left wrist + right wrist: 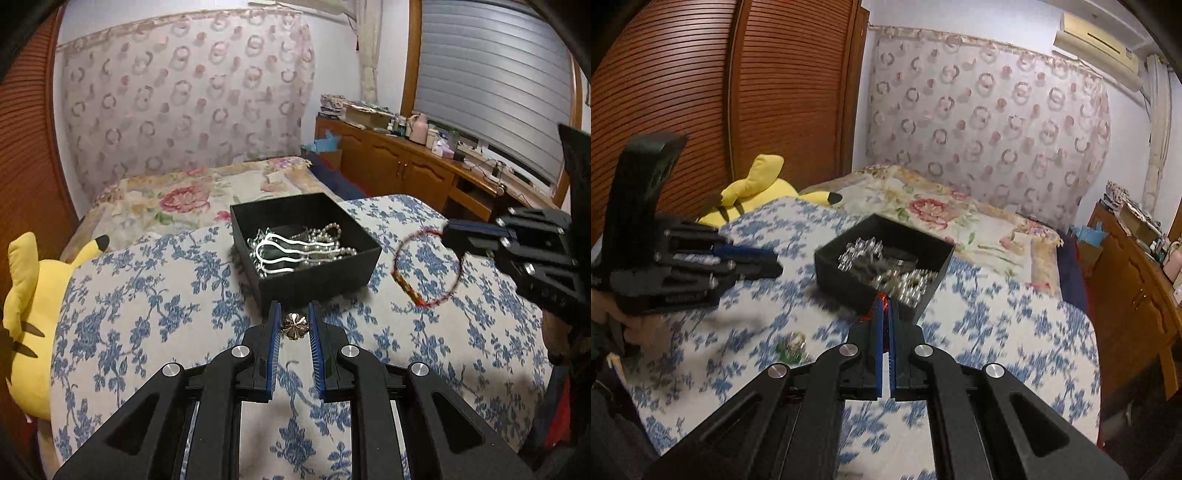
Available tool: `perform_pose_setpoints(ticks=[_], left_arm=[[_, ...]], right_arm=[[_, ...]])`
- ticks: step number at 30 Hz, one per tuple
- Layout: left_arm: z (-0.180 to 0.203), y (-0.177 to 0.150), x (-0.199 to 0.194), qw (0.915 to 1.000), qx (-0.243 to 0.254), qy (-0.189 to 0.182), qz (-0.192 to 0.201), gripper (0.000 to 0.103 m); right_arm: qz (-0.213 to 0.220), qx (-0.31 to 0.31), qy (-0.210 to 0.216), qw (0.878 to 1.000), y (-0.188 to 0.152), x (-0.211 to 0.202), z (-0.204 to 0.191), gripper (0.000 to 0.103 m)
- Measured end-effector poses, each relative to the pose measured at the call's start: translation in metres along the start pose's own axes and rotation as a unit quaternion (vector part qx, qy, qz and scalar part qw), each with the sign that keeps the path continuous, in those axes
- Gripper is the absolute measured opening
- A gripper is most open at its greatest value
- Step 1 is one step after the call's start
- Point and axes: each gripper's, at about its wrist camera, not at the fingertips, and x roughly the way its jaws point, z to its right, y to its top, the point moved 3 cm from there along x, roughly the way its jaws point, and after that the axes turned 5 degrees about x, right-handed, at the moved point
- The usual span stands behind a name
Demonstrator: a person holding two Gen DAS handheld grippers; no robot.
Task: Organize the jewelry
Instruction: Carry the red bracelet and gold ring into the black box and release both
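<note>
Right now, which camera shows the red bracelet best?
The left wrist view: the red bracelet hangs as a full loop from the right gripper. The right wrist view shows only a red sliver between its nearly closed fingers.

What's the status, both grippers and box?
Left gripper shut on flower ring. Right gripper shut on red bracelet. Black box open, nothing blocking.

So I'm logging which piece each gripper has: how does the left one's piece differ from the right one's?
The left gripper pinches a small metallic flower-shaped ornament; the right gripper grips a thin red cord bracelet. The ornament is compact and solid, the bracelet a wide open loop. The ornament sits between the jaws; the bracelet hangs below them. Both are held near the black box, not yet in it.
</note>
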Motion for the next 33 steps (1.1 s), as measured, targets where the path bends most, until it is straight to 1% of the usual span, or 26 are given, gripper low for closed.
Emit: perform_pose_setpoints(ticks=[7,11,14,17,20,22,24,33], left_arm=[[-0.001,0.014,0.004,0.9999,0.002,0.002,0.011,0.014],[-0.002,0.019,0.011,0.9999,-0.002,0.004,0.011,0.014],[-0.003,0.02,0.018,0.9999,-0.006,0.004,0.009,0.014],[-0.004,0.022,0.025,0.9999,-0.008,0.006,0.006,0.014],[-0.004,0.025,0.03,0.9999,-0.01,0.008,0.004,0.014],[-0.004,0.027,0.031,0.9999,-0.01,0.008,0.005,0.014],[-0.004,0.031,0.033,0.9999,-0.011,0.007,0.005,0.014],[0.0,0.052,0.049,1.0,-0.005,0.004,0.006,0.014]], right_arm=[[0.016,0.01,0.003,1.0,0.035,0.02,0.009,0.003],[0.015,0.023,0.015,1.0,0.044,0.036,0.012,0.003],[0.003,0.036,0.018,0.999,0.043,0.054,0.017,0.003],[-0.017,0.055,0.037,0.998,0.037,0.072,0.022,0.003],[-0.02,0.063,0.037,0.997,0.03,0.08,0.025,0.004],[-0.018,0.071,0.041,0.996,0.026,0.08,0.028,0.018],[-0.013,0.077,0.042,0.996,0.024,0.077,0.032,0.024],[0.002,0.088,0.033,0.996,0.019,0.055,0.047,0.024]])
